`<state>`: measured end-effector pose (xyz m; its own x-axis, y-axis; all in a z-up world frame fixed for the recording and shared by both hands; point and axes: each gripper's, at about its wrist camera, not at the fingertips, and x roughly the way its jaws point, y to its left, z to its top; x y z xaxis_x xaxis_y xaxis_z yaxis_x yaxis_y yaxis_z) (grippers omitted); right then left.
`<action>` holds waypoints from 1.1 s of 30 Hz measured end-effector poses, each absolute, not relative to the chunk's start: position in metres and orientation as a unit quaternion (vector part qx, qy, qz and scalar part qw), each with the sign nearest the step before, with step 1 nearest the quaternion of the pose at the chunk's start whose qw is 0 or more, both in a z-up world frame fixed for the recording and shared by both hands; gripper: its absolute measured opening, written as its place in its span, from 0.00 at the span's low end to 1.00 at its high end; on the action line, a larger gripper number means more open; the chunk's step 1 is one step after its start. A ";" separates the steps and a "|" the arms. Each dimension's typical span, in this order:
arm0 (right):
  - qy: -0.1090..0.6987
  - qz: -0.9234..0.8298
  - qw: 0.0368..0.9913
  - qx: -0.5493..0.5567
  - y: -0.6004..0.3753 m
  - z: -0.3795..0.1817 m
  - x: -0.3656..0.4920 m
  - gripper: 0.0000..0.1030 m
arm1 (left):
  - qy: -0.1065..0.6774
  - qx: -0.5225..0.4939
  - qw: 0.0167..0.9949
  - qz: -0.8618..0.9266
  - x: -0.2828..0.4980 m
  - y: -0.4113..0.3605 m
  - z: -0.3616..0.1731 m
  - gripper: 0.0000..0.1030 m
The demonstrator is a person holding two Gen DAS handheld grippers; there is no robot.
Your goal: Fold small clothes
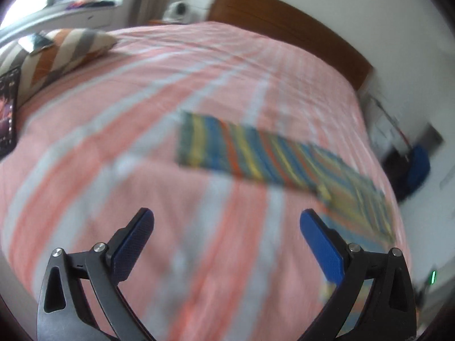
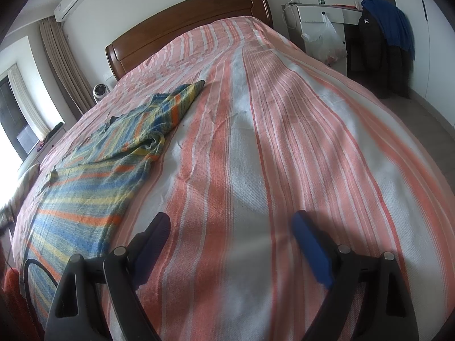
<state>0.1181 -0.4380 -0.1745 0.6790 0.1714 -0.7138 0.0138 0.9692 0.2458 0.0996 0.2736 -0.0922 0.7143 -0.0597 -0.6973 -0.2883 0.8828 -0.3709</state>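
pink-striped bed, wood headboard, bedrm

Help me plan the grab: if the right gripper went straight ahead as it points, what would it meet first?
Probably the bare striped bedspread. The right gripper is open and aims past the striped garment, which lies off to its left. Depth is uncertain.

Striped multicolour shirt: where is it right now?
The blue, yellow and orange striped shirt lies spread on the pink-and-white striped bedspread, left of the open right gripper in the right wrist view, touched by neither gripper.

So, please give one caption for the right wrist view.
Open right tool above the striped bedspread, multicolour striped garment lying left.
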 end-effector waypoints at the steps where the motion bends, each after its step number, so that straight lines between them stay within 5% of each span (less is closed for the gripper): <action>1: 0.400 0.041 0.909 0.111 -0.437 -0.175 0.119 0.86 | 0.390 -0.241 0.885 0.078 0.123 0.292 -0.099 0.99; 5: 0.402 0.037 0.909 0.101 -0.434 -0.175 0.120 0.86 | 0.449 -0.242 0.853 0.111 0.187 0.323 -0.126 0.97; 9: 0.402 0.036 0.910 0.099 -0.433 -0.176 0.120 0.86 | 0.489 -0.221 0.837 0.111 0.228 0.312 -0.150 0.76; 10: 0.402 0.035 0.910 0.099 -0.433 -0.176 0.120 0.86 | 0.486 -0.207 0.842 0.110 0.232 0.306 -0.150 0.65; 11: 0.402 0.035 0.910 0.099 -0.433 -0.176 0.120 0.86 | 0.487 -0.191 0.846 0.106 0.238 0.299 -0.150 0.22; 12: 0.402 0.035 0.910 0.099 -0.433 -0.176 0.120 0.86 | 0.500 -0.181 0.841 0.097 0.246 0.290 -0.150 0.04; 13: 0.402 0.035 0.910 0.099 -0.433 -0.176 0.120 0.86 | 0.498 -0.175 0.843 0.102 0.247 0.282 -0.144 0.03; 22: 0.396 0.038 0.912 0.105 -0.433 -0.176 0.119 0.86 | 0.385 -0.036 0.921 -0.046 0.262 0.105 -0.008 0.03; 26: 0.395 0.038 0.912 0.106 -0.433 -0.176 0.119 0.86 | 0.383 0.003 0.913 -0.138 0.270 0.002 -0.004 0.07; 28: 0.395 0.039 0.912 0.106 -0.433 -0.176 0.119 0.86 | 0.422 0.010 0.891 -0.164 0.283 -0.039 -0.030 0.33; 29: 0.395 0.039 0.912 0.106 -0.433 -0.176 0.119 0.86 | 0.442 0.007 0.881 -0.167 0.288 -0.050 -0.045 0.71; 30: 0.395 0.039 0.912 0.106 -0.433 -0.176 0.119 0.86 | 0.454 -0.001 0.875 -0.167 0.292 -0.056 -0.057 0.84; 33: 0.394 0.040 0.912 0.108 -0.433 -0.176 0.118 0.86 | 0.458 -0.068 0.871 -0.164 0.288 -0.032 -0.073 0.82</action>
